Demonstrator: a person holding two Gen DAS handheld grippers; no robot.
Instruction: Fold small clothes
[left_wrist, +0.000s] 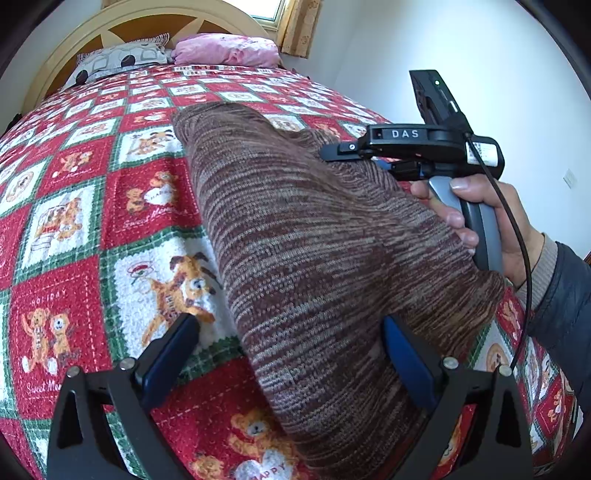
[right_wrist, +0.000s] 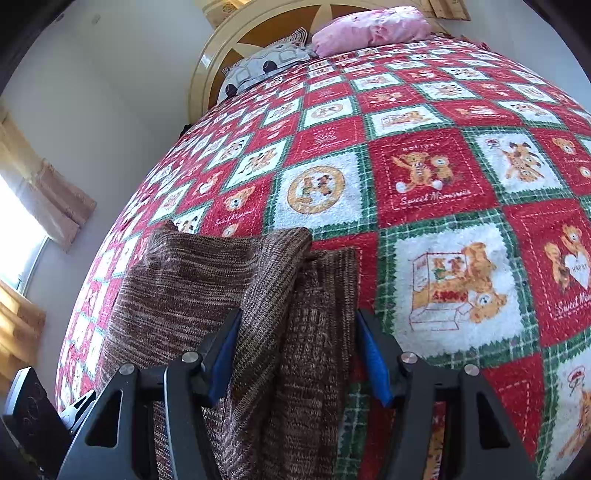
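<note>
Mid-fold, by the look of it: brown knit garment (left_wrist: 314, 240) draped over the bear-print bed cover (left_wrist: 74, 221), partly lifted. Left tool (left_wrist: 291, 354) gaping wide, cloth lying between its fingers, nothing pinched. Right tool (right_wrist: 295, 354) half open around bunched layers, grip uncertain. Next: close on an edge, carry it across, lay flat. Only from the left wrist: the right hand (left_wrist: 476, 218) on its handle. Only from the right wrist: doubled folds

Black gripper (left_wrist: 288, 354) frames, blue jaws, silver screws, "DAS" label, bare hand (left_wrist: 480, 218), navy sleeve
</note>
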